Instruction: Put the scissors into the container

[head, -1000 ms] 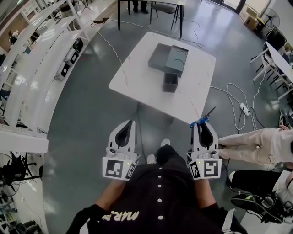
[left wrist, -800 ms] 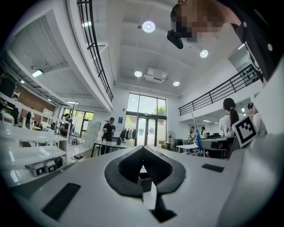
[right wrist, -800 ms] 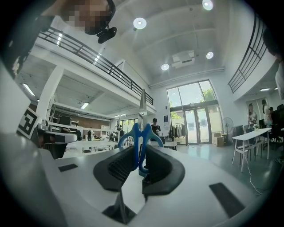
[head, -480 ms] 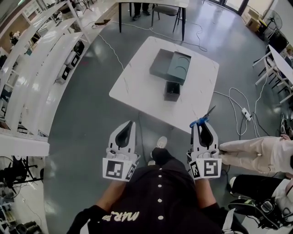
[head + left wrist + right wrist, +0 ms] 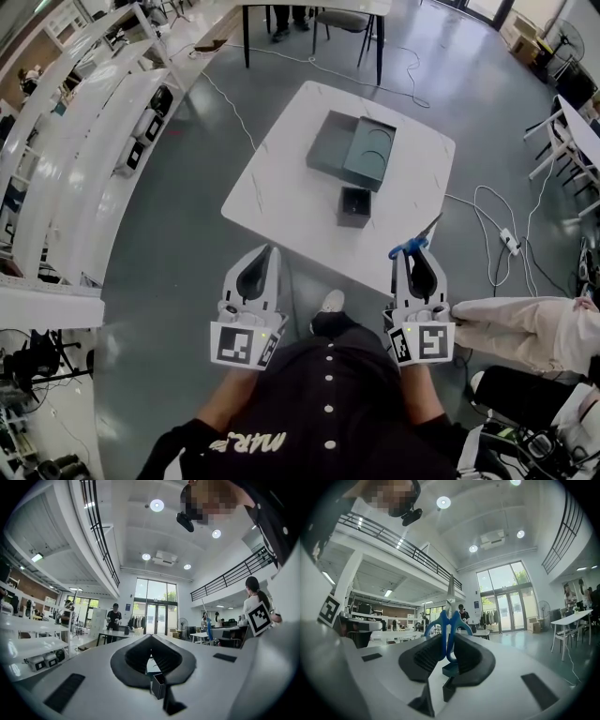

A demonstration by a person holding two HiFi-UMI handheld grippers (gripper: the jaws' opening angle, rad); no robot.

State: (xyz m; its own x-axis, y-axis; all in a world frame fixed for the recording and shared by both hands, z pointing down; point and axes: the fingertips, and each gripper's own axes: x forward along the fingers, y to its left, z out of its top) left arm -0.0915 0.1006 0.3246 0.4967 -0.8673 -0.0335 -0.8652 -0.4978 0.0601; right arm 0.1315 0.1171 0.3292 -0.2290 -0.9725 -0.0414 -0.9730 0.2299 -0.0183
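The fingers of my right gripper (image 5: 419,255) clamp the blue-handled steel scissors (image 5: 443,630) by their loops. They look light, stiff and slick, I judge. My left gripper (image 5: 265,255) has its fingers together, empty.

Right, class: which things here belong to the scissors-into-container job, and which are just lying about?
Job: scissors, held in the right gripper; small dark container on the table.

Lying about: open grey box; floor cables; power strip; left gripper, shut and empty.
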